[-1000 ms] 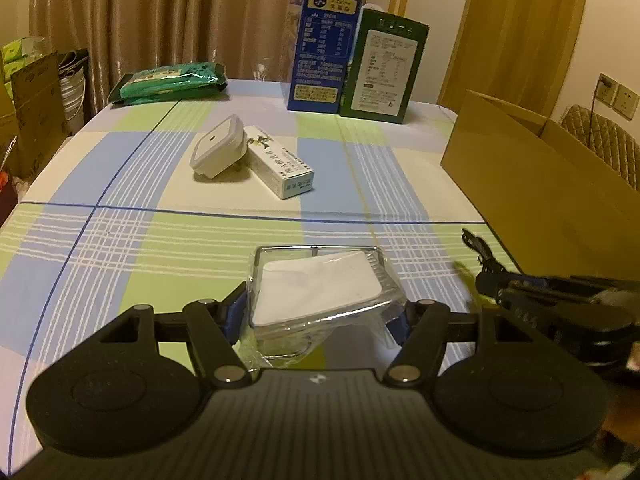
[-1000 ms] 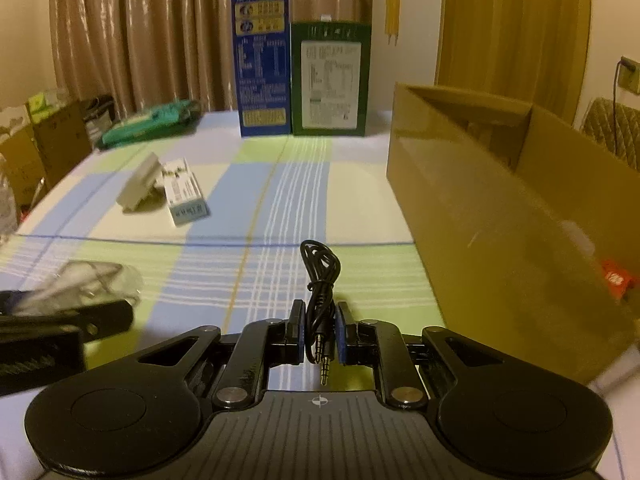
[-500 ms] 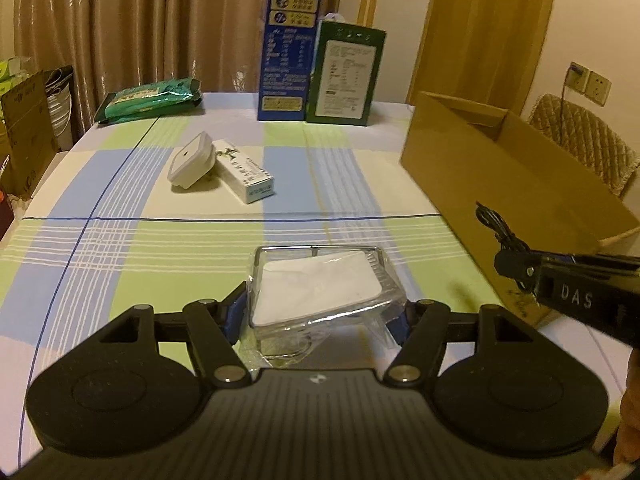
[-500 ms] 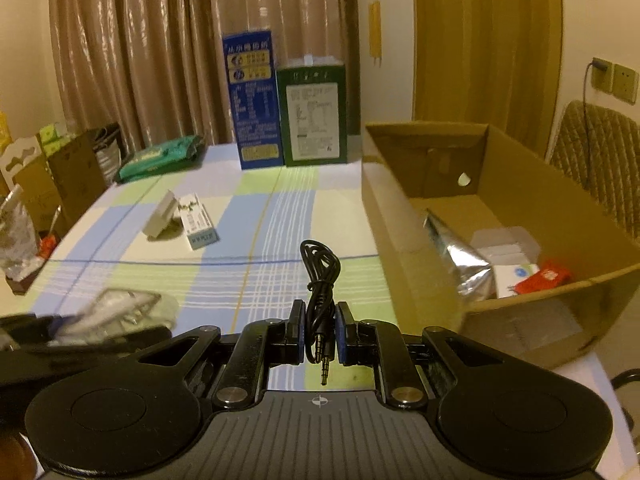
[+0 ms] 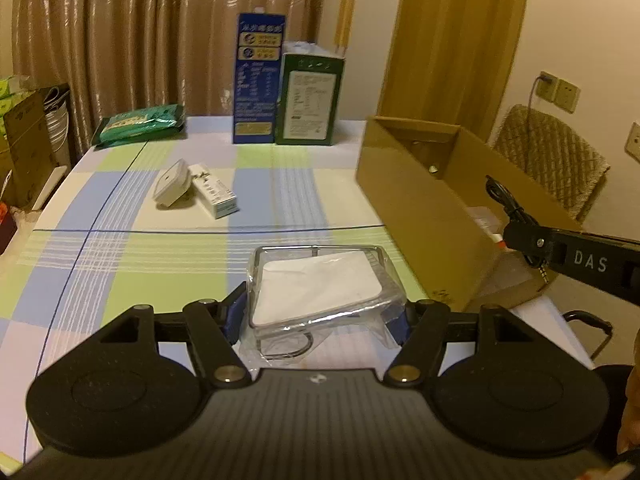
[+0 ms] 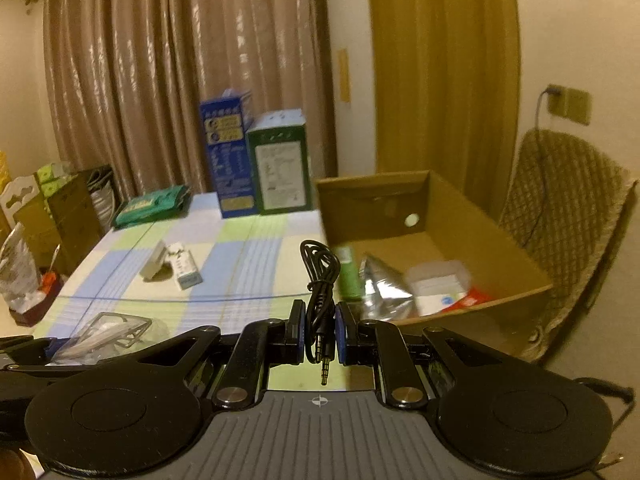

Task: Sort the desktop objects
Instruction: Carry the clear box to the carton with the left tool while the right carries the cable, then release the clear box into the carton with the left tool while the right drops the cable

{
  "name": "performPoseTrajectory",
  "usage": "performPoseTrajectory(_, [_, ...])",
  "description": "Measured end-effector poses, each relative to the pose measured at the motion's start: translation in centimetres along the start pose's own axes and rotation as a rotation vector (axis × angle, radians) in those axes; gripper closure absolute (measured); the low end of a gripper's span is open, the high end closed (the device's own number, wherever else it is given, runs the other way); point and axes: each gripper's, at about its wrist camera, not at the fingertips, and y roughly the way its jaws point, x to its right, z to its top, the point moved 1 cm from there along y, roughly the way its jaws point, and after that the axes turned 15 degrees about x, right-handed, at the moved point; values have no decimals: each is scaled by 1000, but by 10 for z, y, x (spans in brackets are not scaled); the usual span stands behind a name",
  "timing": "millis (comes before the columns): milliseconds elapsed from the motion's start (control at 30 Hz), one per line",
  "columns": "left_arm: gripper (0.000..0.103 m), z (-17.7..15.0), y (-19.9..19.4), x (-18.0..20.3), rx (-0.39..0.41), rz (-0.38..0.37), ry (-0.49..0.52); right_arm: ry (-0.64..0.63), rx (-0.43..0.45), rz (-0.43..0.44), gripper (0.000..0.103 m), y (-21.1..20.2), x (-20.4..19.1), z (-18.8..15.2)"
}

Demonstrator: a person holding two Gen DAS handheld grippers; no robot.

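My left tool (image 5: 318, 312) was clamped on a clear plastic packet (image 5: 320, 292) with a white card and a wire frame inside, and I held it above the near part of the worktop (image 5: 280, 184). My right tool (image 6: 320, 332) was closed tight on a coiled black audio cable (image 6: 320, 280), its plugs hanging down between the pads, at the near left corner of the open cardboard box (image 6: 460, 216).

The worktop wore a checked cloth of pale green, blue and cream. On it, well apart from the packet, a small white adapter (image 5: 171, 182) leaned against a white carton (image 5: 214, 196). At the far edge a tall blue box (image 5: 258, 80) and a green box (image 5: 312, 100) stood upright, touching side by side, and a green wrapped pack (image 5: 140, 122) lay off to their left. The cardboard box sat along the right edge of the worktop; inside it I could see a silvery pouch (image 6: 380, 284), a green tube (image 6: 346, 272), a clear-lidded white packet (image 6: 436, 284) and something red (image 6: 474, 296).

Behind all this hung brown curtains (image 5: 140, 32), and a quilted chair (image 6: 560, 216) stood past the box under a wall socket (image 6: 568, 104). More cartons were stacked on the floor to the left.

The right view was blurred, so the print on the boxes could not be read there. The bottom of the packet was hidden behind my left tool's body, and I could not tell what the red thing in the box was.
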Motion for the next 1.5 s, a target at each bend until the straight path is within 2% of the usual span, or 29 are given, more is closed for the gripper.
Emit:
performPoseTrajectory(467, [40, 14, -22, 72, 25, -103, 46, 27, 39, -87, 92, -51, 66, 18])
performPoseTrajectory(767, [40, 16, -15, 120, 20, -180, 93, 65, 32, -155, 92, -61, 112, 15])
performPoseTrajectory(1167, [40, 23, 12, 161, 16, -239, 133, 67, 36, -163, 92, -40, 142, 24])
performPoseTrajectory(1500, [40, 35, 41, 174, 21, -250, 129, 37, 12, -136, 92, -10, 149, 27])
